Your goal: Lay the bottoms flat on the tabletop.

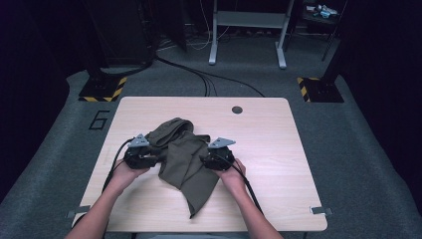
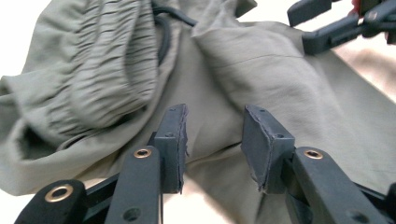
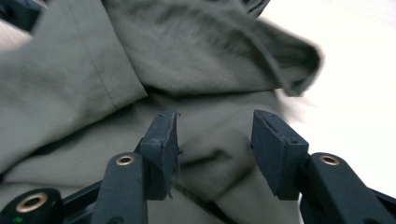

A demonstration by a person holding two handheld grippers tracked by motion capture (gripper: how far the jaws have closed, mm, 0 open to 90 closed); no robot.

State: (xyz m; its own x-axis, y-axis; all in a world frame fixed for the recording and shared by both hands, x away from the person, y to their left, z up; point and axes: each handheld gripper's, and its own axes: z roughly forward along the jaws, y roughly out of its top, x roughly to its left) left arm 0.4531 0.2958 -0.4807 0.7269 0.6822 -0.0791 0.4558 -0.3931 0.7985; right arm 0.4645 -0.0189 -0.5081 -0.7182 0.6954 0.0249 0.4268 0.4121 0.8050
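While the wooden table [image 1: 278, 149] carries it near its middle, an olive-green garment [image 1: 185, 162] lies crumpled, one end trailing toward the person's edge. Its gathered elastic waistband [image 2: 112, 60] bunches at the upper left in the left gripper view, a dark drawstring [image 2: 175, 14] beside it. Flanking the cloth, the left gripper [image 2: 214, 142] stands at its left edge and the right gripper [image 3: 215, 147] at its right. Both have jaws parted, with fabric lying beyond the pads and nothing pinched between them
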